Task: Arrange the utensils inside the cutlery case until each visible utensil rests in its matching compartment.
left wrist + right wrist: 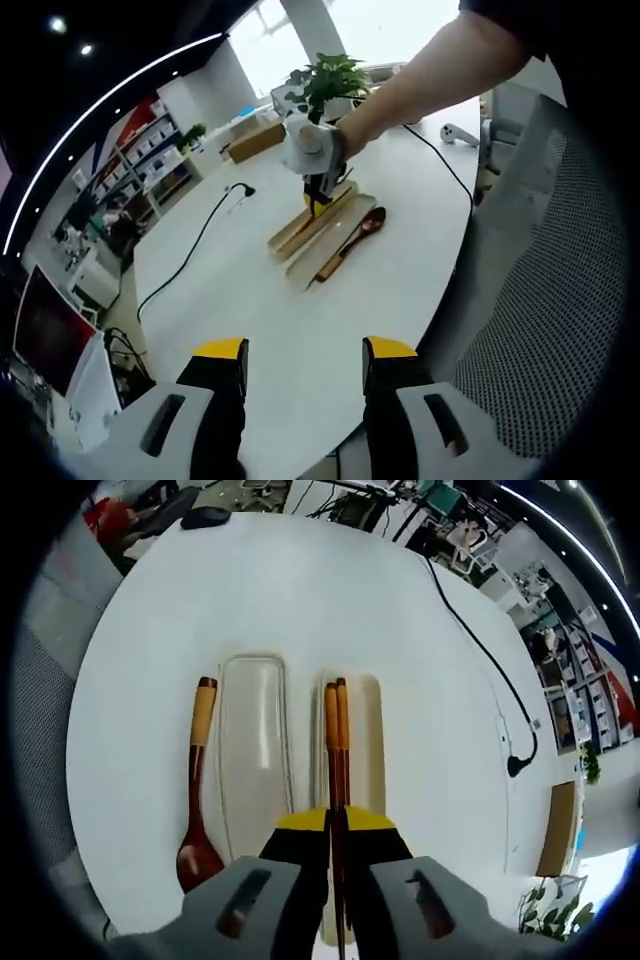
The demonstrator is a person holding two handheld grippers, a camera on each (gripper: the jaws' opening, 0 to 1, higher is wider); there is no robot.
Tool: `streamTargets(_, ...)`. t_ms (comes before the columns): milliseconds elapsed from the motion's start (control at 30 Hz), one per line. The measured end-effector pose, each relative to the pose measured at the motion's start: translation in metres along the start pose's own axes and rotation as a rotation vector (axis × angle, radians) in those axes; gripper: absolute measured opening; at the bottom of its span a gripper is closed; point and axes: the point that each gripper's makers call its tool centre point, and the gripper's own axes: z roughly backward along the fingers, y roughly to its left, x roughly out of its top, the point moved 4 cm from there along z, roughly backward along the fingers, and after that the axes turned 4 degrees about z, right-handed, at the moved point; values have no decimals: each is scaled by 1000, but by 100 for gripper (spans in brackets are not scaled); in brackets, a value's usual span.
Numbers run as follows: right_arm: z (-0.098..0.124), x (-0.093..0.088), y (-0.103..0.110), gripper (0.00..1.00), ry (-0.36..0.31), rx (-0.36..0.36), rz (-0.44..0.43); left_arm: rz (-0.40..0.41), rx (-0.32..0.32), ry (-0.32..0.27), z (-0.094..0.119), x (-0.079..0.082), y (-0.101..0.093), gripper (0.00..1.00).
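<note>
Now the right tongs (333, 825) are clamped on a pair of chopsticks (336, 750), yellow-tipped jaws pressed together around the dark shafts, with the orange ends pointing away over the case tray (372, 742). The chopsticks run lengthwise along the tray, inside its long edges. Just beside it lies the clear lid (254, 750), parallel, a narrow strip of bare white worktop (300, 590) between the two. On the lid's other side the wooden spoon (197, 800) rests on the worktop, close to the lid's edge but outside it, bowl toward the camera, handle pointing away.

Over in the left gripper view, the left tongs (305, 362) hang back near the worktop's near edge, jaws apart with nothing between them. Plenty of open surface separates them from the case tray (305, 222) and the spoon (352, 243). The right tongs (320, 195) stand over the tray, a person's arm (420, 85) reaching in. A black cable (195, 250) trails across the far side, well apart from the case, and a potted plant (328, 85) sits beyond.
</note>
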Motion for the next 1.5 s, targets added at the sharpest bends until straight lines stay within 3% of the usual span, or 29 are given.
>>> streamTargets(100,-3,-2,-2,0,16,-12,44,5,1,3,0,-1,0,47)
streamTargets(267,-6,-2,-1,0,14,6,40,9,0,5,0,-1,1,47)
streamTargets(700,-5,-1,-8,2,-28,10,-39,12,4,16,0,-3,2,47)
streamTargets(1500,25,-9,-11,10,-50,-51,-103,0,11,-2,1,0,2,47)
